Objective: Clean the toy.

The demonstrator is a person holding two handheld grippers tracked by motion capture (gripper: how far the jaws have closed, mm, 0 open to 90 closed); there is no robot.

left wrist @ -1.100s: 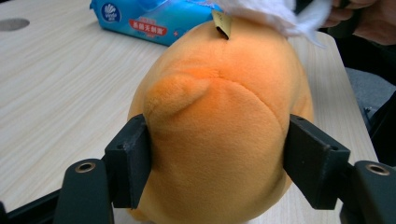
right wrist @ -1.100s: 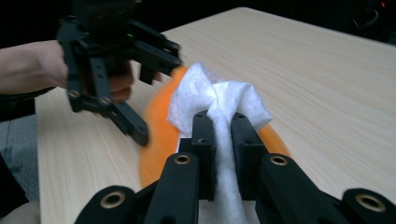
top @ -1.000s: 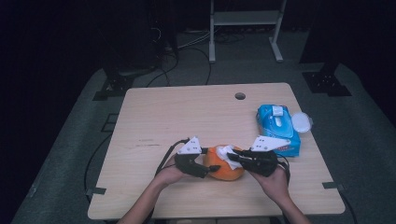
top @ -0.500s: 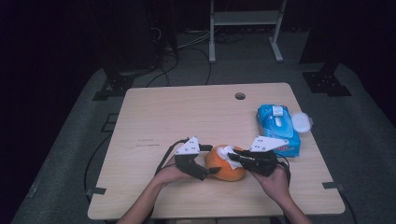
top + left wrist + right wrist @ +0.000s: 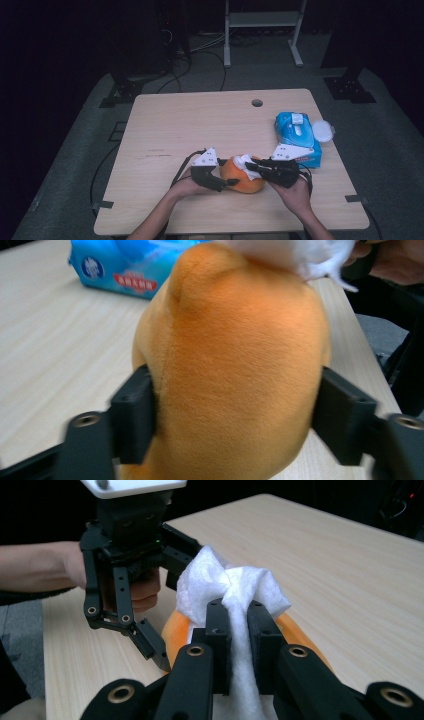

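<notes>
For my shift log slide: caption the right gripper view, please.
Right gripper pinches a white wipe over the orange plush toy; left gripper steadies it.

Orange plush toy (image 5: 243,176): rounded, soft pile, one seam down its side; lies on your bench (image 5: 200,120) near the front edge. White wipe (image 5: 235,587): crumpled and bunched, resting on the toy's top, touching it.

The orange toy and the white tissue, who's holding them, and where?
The left gripper squeezes the orange plush toy across its sides. The right gripper pinches a fold of the white tissue lying on top of it.
</notes>
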